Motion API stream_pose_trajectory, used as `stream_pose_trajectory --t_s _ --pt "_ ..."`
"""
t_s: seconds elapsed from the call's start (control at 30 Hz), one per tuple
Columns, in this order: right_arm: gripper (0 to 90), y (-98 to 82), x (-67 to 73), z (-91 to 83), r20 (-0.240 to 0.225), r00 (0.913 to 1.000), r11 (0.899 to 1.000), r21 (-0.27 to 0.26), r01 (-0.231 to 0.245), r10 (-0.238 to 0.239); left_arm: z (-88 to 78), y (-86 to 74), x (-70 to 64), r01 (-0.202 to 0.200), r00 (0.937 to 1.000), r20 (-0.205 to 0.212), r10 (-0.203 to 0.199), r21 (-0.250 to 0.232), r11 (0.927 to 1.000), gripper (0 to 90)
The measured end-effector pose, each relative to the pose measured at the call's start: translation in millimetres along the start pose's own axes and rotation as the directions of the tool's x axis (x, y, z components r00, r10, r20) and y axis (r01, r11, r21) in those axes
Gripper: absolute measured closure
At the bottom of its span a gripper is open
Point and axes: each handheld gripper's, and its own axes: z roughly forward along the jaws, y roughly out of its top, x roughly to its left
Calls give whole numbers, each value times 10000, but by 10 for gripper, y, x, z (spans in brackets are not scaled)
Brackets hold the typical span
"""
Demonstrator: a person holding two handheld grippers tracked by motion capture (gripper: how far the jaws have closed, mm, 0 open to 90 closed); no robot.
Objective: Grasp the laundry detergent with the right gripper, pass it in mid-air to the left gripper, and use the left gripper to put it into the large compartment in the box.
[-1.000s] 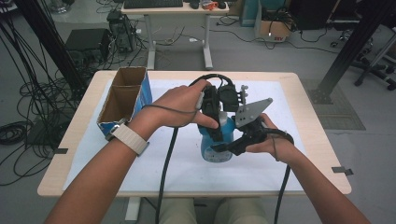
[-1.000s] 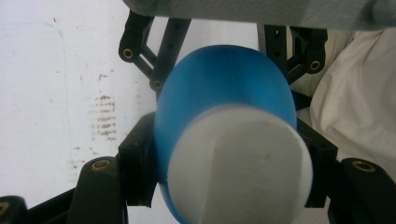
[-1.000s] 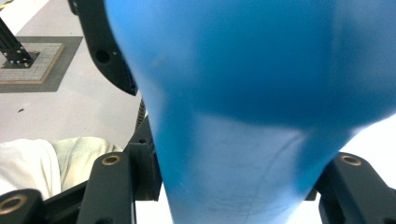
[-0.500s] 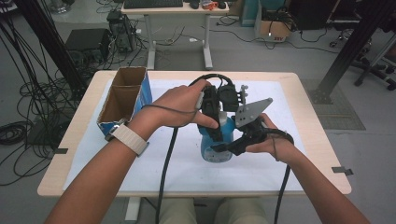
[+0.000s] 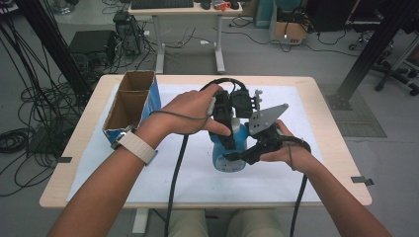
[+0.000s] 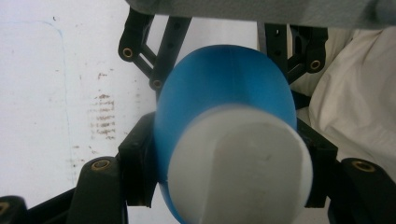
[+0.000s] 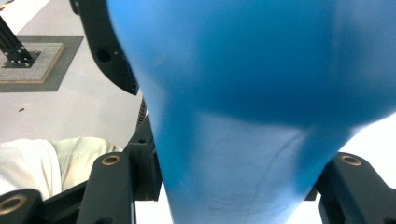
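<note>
We can read no brand or writing on the blue bottle (image 5: 230, 157); its label area in the high view is too blurred to make out, and the gripper views give only bare blue plastic and a white cap (image 6: 240, 163). The bottle stands near the middle of the bench (image 5: 316, 98), on the white mat (image 5: 148, 182). Our left tongs (image 5: 228, 140) come down from above and are clenched on the bottle's upper part, just under the cap. Our right tongs (image 5: 237, 158) come in level from the right and are clenched on the blue body lower down. To the left, well apart from the bottle, an open cardboard box (image 5: 131, 106) with a blue side stands on the bench. Beyond the bench a white desk (image 5: 188, 10) carries a keyboard (image 5: 160, 4), and cables (image 5: 20, 138) lie across the floor at left.
</note>
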Motion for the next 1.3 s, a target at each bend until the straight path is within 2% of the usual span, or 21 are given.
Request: stream_pose_trajectory --t_s 0.63,0.8,0.83,0.9,0.93,0.97,1.0,1.03,1.07,1.1,1.13,1.2,1.27,1.3 --pt "425 1 -8 1 -30 10000 10000 -54 15 -16 -2 5 3 22 10000 -23 -22 -39 10000 376" --pt "423 -1 -6 8 -25 10000 10000 -54 70 -70 2 15 3 -12 10000 -3 12 82 10000 376" --pt "422 -7 -21 18 38 9997 9996 -92 256 -256 4 17 2 37 10000 28 -38 113 9999 377" --pt "412 -11 -27 22 -71 9996 9996 -49 286 -287 4 27 13 -116 9999 83 113 273 9996 377" --pt "380 -14 -28 21 -130 9995 9996 17 292 -292 15 31 20 -162 9998 85 160 241 9996 377" --pt "289 -22 -29 16 -91 9997 9997 133 228 -227 19 28 14 -53 10000 64 51 228 9997 377" --pt "242 -33 -28 8 -40 10000 9995 298 92 -91 23 24 12 33 10000 65 -34 239 9997 377" --pt "193 -55 -34 -4 17 10000 9988 480 -43 42 15 19 26 -120 9999 80 116 479 9988 376" --pt "112 -93 -48 -24 27 9999 9981 589 -155 153 16 15 29 -144 9999 39 142 507 9986 377" --pt "72 -117 -55 -44 81 9996 9977 621 -257 253 20 8 30 -108 9999 47 106 559 9984 377" --pt "50 -146 -57 -87 102 9986 9965 646 -524 518 22 0 32 -88 10000 36 87 563 9984 377" --pt "48 -212 -71 -191 328 9974 9946 803 -665 640 20 -12 38 -45 10000 13 44 568 9984 377" --pt "33 -256 -89 -271 415 9974 9930 996 -635 596 26 -37 26 496 9986 161 -506 571 9971 376" --pt "23 -281 -84 -344 324 9960 9899 1128 -859 827 23 -39 34 445 9989 146 -455 612 9971 376"
